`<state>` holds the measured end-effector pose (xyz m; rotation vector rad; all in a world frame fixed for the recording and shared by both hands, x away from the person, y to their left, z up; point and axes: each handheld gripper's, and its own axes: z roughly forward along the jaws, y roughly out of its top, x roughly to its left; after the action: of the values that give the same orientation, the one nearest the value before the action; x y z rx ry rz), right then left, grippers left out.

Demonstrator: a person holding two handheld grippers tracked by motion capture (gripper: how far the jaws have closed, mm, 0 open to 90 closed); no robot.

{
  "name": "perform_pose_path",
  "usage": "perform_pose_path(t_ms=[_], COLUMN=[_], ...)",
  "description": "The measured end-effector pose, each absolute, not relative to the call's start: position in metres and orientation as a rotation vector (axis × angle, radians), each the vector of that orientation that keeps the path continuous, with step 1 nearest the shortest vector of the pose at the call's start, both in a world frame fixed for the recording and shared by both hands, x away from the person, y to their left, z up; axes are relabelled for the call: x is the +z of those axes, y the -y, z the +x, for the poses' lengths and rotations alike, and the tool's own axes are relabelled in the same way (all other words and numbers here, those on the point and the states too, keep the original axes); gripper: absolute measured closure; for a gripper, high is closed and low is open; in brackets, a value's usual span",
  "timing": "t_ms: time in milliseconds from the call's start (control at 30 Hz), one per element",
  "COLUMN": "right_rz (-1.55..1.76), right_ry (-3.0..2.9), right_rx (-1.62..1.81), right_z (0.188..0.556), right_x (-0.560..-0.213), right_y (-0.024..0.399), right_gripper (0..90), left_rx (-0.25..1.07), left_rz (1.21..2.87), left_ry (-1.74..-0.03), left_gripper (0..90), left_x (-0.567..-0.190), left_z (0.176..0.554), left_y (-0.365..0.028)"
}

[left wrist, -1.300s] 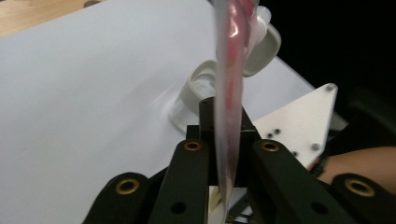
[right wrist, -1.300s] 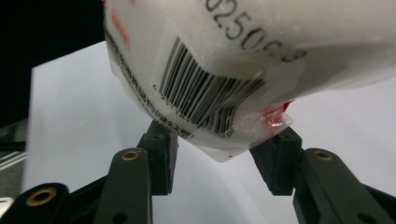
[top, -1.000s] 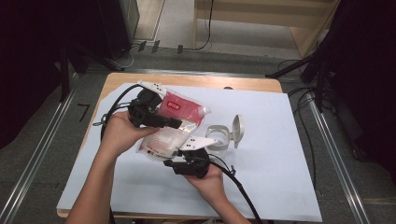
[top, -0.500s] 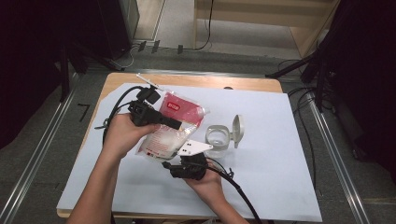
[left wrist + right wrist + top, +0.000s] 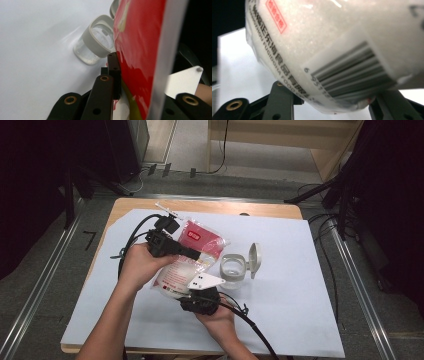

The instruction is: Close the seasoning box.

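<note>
white table sheet (image 5: 300, 285) under a red-and-clear pouch (image 5: 200, 252): left gripper (image 5: 197, 255) clamped on it from 9 o'clock, right gripper (image 5: 197, 290) at 6 o'clock, jaws just narrowing around its bottom.

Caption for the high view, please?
Left gripper clamps a red-and-clear bag; right gripper props its bottom beside an open jar.

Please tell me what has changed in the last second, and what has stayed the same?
Little moved. The left gripper finished closing on the red-and-white bag. The right gripper under the bag's lower end has just been closing a little; the bag is between its jaws. The open container kept its place on the white sheet.
</note>
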<state>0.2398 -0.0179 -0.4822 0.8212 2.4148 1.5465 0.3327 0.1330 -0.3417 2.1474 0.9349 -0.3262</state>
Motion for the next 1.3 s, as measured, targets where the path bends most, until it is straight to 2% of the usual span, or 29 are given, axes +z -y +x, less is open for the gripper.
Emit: perform_pose_path(t_ms=[267, 567, 933, 1100, 1300], right_rz=[0.879, 0.913, 0.898, 0.926, 0.989], right_ry=[-2.442, -2.473, -2.471, -2.442, -2.449], right_rx=[1.64, 1.686, 1.631, 1.624, 1.68], right_z=[0.234, 0.231, 0.223, 0.22, 0.222], right_x=[-0.47, -0.467, -0.465, -0.46, -0.461], right_y=[0.024, 0.027, 0.022, 0.02, 0.02], right_gripper=[55.8, 56.1, 55.6, 53.7, 59.5], left_rx=[-0.213, -0.271, -0.316, -0.284, -0.259], left_rz=[2.183, 2.166, 2.189, 2.186, 2.207], left_ry=[-0.848, -0.919, -0.946, -0.971, -0.985], left_gripper=[83.6, 83.1, 89.9, 89.6, 83.6], left_x=[-0.338, -0.34, -0.341, -0.337, -0.339], left_z=[0.329, 0.33, 0.327, 0.322, 0.322], left_y=[-0.135, -0.134, -0.115, -0.103, -0.098])
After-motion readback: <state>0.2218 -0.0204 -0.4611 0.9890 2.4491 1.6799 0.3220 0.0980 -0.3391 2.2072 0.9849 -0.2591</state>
